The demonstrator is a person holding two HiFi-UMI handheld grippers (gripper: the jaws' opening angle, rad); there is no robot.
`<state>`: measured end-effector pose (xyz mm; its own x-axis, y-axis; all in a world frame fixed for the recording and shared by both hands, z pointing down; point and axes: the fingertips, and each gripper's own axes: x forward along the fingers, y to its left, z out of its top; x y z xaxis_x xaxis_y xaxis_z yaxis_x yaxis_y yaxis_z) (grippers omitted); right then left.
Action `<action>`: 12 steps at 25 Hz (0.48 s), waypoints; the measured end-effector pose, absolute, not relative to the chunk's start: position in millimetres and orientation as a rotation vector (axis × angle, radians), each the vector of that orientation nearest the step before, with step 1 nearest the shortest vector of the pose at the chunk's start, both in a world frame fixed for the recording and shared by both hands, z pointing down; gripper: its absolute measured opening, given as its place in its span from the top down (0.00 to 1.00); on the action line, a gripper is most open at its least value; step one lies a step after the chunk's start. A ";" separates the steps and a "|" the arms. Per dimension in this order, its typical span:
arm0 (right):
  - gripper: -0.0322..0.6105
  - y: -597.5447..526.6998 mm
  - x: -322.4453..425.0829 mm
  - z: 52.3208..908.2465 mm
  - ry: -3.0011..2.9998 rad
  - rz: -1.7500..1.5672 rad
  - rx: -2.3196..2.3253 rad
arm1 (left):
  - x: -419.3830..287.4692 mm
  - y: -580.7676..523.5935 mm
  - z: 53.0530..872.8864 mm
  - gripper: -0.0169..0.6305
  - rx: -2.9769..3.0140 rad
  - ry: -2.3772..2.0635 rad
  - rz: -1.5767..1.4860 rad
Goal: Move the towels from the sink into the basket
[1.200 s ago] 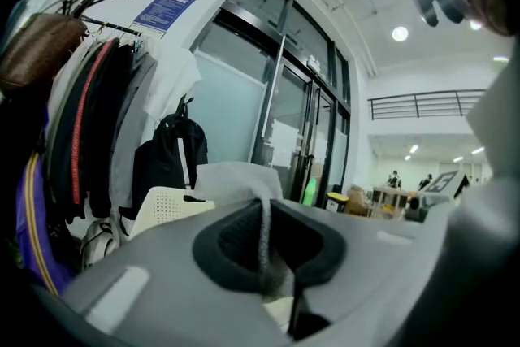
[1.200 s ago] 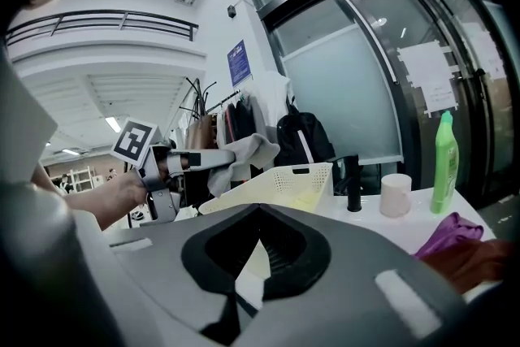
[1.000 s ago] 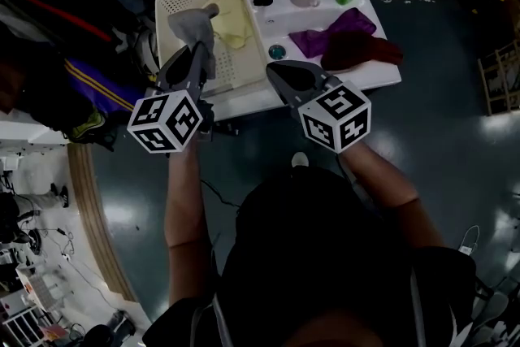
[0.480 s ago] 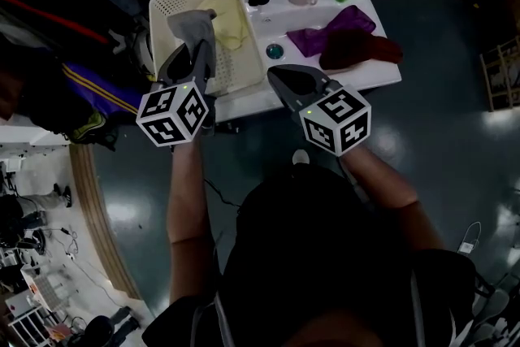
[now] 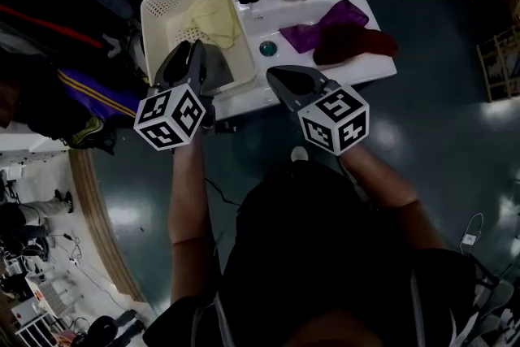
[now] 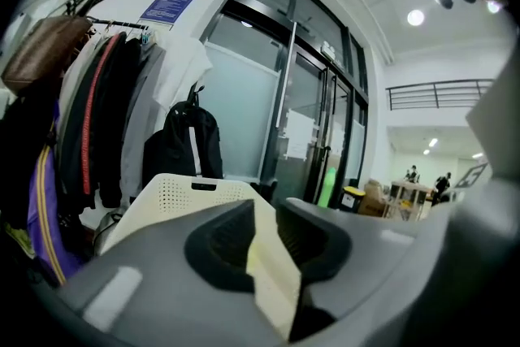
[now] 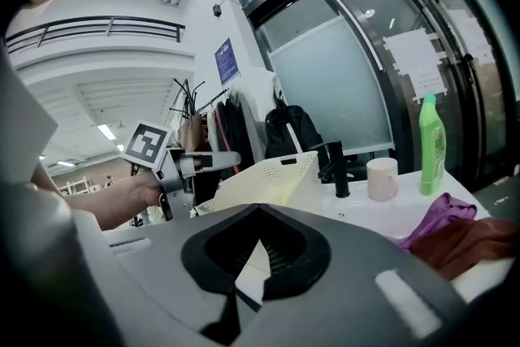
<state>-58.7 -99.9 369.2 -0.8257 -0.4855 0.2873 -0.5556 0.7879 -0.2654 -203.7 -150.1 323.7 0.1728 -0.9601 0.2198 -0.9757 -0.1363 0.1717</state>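
Just been opening left hand-held gripper (image 5: 188, 53) (image 6: 264, 211) over cream perforated plastic basket (image 5: 162, 12) (nothing between its jaws), holding right hand-held gripper (image 5: 280, 75) (image 7: 258, 211) shut, empty.

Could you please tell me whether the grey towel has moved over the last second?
Yes: the grey towel has dropped from the left gripper, whose empty jaws have just been opening, down into the basket.

No wording can be read anywhere. A blue notice (image 6: 169, 4) on the white wall above the coat rack carries print too small to make out (the right gripper view shows it no clearer), and so do the paper sheets (image 6: 302, 134) on the glass door. The left cube (image 5: 168, 118) and right cube (image 5: 335, 119) show only black-and-white square patterns.
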 end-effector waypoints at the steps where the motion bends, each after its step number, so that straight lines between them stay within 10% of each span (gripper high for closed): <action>1: 0.96 -99.7 -58.1 369.5 -2.773 0.506 0.823 | -202.4 -147.7 321.2 0.89 2.187 -1.848 0.049; 12: 0.96 -76.9 -64.7 372.5 -2.747 0.488 0.863 | -184.4 -116.2 302.5 0.96 2.300 -1.679 -0.114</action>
